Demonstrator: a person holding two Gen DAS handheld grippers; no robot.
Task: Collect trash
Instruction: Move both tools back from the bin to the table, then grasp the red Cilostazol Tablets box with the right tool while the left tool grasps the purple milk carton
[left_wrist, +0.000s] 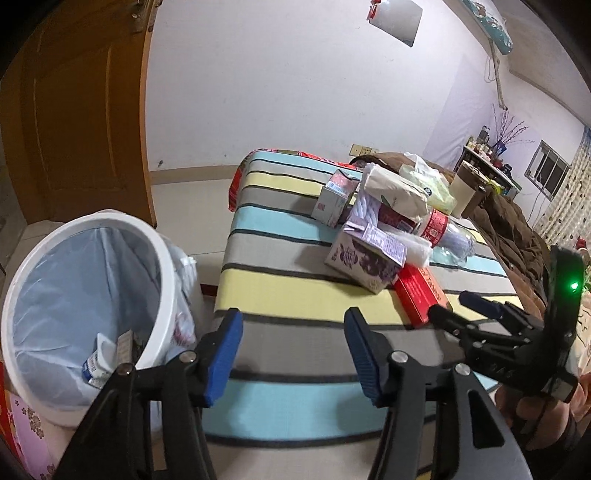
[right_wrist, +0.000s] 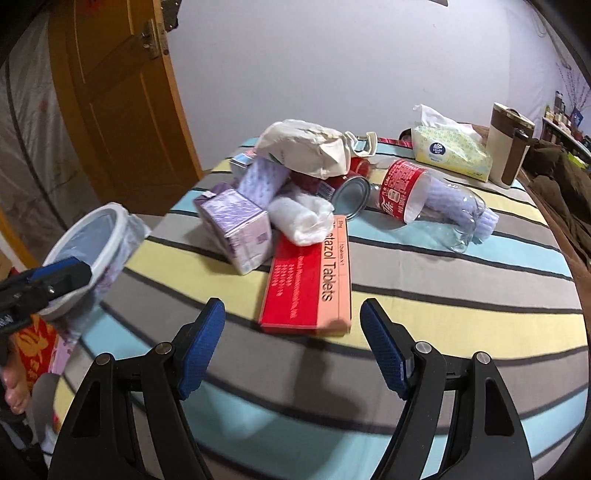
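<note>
A pile of trash lies on the striped bed (right_wrist: 443, 295): a red tablet box (right_wrist: 306, 284), a purple carton (right_wrist: 236, 229), a clear bottle with a red label (right_wrist: 417, 195), a tin can (right_wrist: 351, 197), a crumpled white bag (right_wrist: 303, 147) and a white wad (right_wrist: 299, 218). My right gripper (right_wrist: 291, 350) is open and empty just short of the red box. My left gripper (left_wrist: 293, 354) is open and empty over the bed's near edge, right of the white bin (left_wrist: 92, 314). The red box (left_wrist: 421, 295) and the purple carton (left_wrist: 365, 262) show in the left wrist view too.
The bin has a blue liner and a small box (left_wrist: 99, 365) inside. A tissue pack (right_wrist: 450, 151) and a brown-and-cream jug (right_wrist: 509, 147) stand at the bed's far side. A brown blanket (left_wrist: 509, 229) lies on the right. A wooden door (right_wrist: 122, 110) stands at the left.
</note>
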